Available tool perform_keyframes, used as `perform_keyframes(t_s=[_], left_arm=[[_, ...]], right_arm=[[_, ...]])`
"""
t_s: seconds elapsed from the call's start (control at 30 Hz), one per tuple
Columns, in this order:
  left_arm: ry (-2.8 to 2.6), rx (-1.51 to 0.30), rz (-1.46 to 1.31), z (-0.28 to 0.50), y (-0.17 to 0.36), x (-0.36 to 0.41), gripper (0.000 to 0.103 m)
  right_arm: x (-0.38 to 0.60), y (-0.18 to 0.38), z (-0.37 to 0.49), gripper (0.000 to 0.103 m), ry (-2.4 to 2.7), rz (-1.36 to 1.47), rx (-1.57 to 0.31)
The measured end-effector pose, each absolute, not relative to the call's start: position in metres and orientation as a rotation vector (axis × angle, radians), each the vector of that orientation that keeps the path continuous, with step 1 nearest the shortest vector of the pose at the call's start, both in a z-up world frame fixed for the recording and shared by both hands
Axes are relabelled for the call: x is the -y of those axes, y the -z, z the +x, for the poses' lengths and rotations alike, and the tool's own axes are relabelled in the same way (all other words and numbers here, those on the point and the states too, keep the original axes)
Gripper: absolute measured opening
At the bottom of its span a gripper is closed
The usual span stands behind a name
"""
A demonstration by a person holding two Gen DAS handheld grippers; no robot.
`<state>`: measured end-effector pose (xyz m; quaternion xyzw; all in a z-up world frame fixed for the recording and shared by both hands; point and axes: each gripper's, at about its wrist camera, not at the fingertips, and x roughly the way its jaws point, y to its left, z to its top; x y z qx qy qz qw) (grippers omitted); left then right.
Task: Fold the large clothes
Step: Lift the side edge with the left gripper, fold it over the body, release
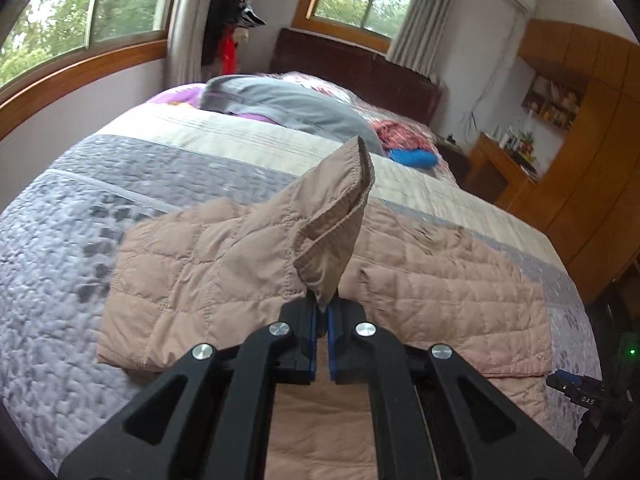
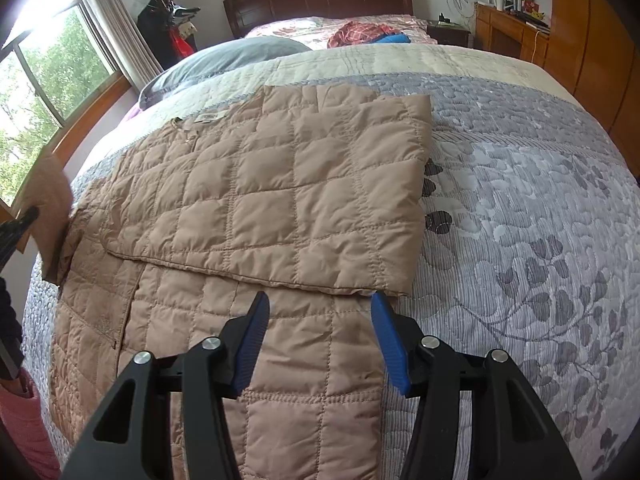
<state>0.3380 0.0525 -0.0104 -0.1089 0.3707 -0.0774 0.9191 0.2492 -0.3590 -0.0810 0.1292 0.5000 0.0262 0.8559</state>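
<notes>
A tan quilted jacket [image 2: 280, 200] lies spread on the bed, one part folded over the rest. My left gripper [image 1: 322, 304] is shut on the jacket's sleeve cuff [image 1: 340, 208] and holds it up above the jacket [image 1: 200, 264]. That raised cuff shows at the left edge of the right wrist view [image 2: 48, 208]. My right gripper [image 2: 320, 312] is open and empty, low over the jacket's near part by the folded edge. The right gripper also shows at the right edge of the left wrist view [image 1: 576, 386].
The bed has a grey-and-cream leaf-pattern quilt [image 2: 520, 200]. A grey pillow [image 1: 288, 104] and red and blue clothes [image 1: 404, 140] lie near the dark headboard [image 2: 320, 0]. Windows are on the left, a wooden desk and wardrobe [image 1: 592, 152] on the right.
</notes>
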Motion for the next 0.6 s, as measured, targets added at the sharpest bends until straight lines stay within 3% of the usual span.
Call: perform_keyframes(t_s=[0.37, 0.6], left_arm=[[0.325, -0.843, -0.146, 0.34, 0.041, 0.047, 0.002], [0.315, -1.015, -0.122, 0.367, 0.1, 0.073, 0.003]], right_arm=[[0.362, 0.1, 0.258, 0.053, -0.045, 0.282, -1.097], [0.362, 0.109, 0.261, 0.053, -0.033, 0.278, -1.116]])
